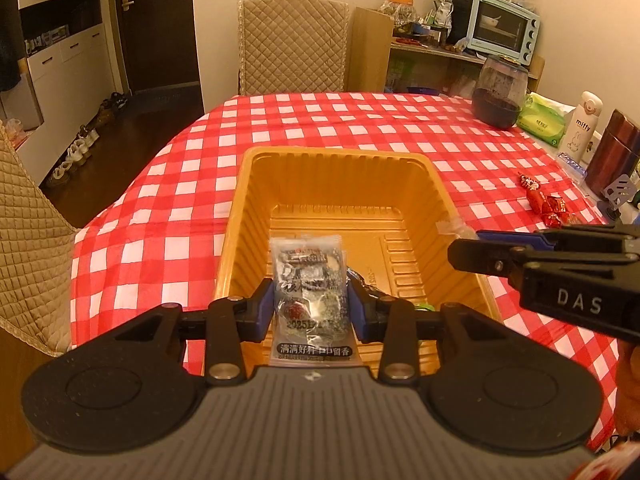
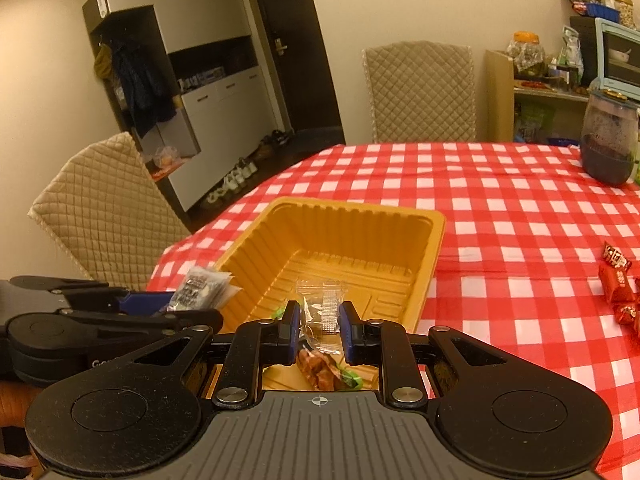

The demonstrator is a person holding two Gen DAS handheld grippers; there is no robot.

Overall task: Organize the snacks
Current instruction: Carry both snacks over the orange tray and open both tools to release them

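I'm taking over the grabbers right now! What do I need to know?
Left gripper: shut on a clear snack packet with dark printing, held over the near end of the orange tray.
Right gripper: shut on a small clear-wrapped snack, also over the tray.
Done: at least one green-wrapped sweet seems to lie in the tray below the right gripper.
Left: let go of both packets into the tray, then fetch the red candies lying on the checked tablecloth to the right.
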